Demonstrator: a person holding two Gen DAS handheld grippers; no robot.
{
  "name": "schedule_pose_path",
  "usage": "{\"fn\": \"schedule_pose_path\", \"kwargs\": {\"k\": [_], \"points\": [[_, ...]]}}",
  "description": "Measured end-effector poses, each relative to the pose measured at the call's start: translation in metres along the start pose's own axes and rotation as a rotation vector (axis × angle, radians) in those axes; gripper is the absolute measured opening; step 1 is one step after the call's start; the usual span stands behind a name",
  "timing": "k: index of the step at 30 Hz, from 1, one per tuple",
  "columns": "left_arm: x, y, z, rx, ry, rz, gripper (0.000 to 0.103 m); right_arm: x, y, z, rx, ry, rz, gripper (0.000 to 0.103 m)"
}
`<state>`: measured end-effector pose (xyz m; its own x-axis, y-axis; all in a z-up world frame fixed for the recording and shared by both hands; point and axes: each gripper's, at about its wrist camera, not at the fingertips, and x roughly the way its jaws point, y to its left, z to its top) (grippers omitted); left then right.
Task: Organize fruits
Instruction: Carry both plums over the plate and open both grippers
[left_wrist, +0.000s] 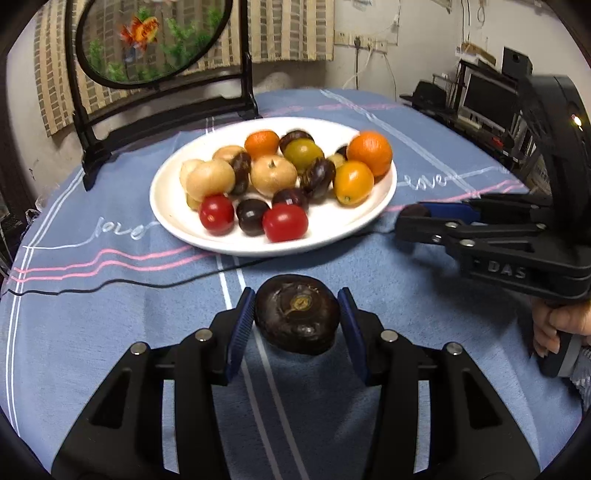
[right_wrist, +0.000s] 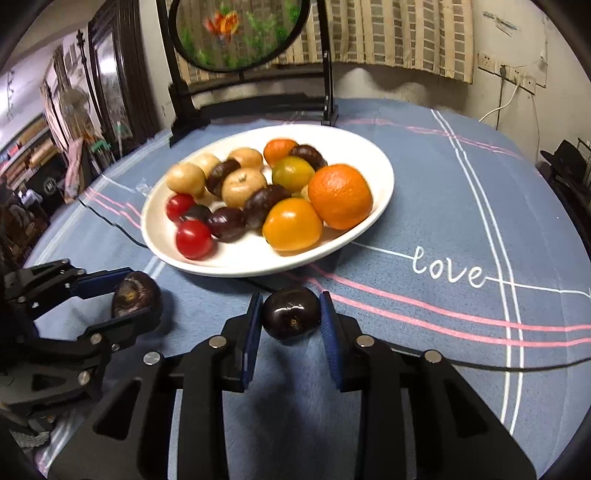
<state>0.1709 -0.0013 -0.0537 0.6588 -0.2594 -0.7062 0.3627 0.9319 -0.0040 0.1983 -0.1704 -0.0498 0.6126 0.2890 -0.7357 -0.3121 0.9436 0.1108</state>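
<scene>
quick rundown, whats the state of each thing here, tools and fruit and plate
left tool: shut on a dark water chestnut, over the cloth
right tool: shut on a small dark plum, over the cloth
white plate: upright on the tablecloth, piled with mixed fruit
black cable: lying on the cloth, running under the plate's near edge

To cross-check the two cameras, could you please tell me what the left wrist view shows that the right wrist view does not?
Only the left wrist view shows the person's hand on the right claw's handle and the shelves of equipment behind it. Only the right wrist view shows the standing fan and the dark plum head-on in the right claw. Both show the white plate of fruit and the blue tablecloth.
</scene>
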Motion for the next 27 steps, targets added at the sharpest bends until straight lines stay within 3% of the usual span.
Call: {"fn": "schedule_pose_path", "kwargs": {"k": [7,13,18,27], "points": [[-0.023,0.015,0.026,-0.031,-0.075,0.026,0.047,-0.056,-0.004,0.007,0.037,-0.143,0.050,0.031],[-0.019,0.027,0.077,-0.035,-0.110,0.105,0.047,-0.074,-0.007,0.058,0.061,-0.221,0.073,0.031],[0.008,0.028,0.108,-0.060,-0.123,0.121,0.047,-0.045,-0.016,0.092,0.123,-0.221,0.093,0.031],[0.068,0.038,0.113,-0.102,-0.069,0.128,0.047,0.034,-0.025,0.110,0.130,-0.113,0.066,0.031]]}}
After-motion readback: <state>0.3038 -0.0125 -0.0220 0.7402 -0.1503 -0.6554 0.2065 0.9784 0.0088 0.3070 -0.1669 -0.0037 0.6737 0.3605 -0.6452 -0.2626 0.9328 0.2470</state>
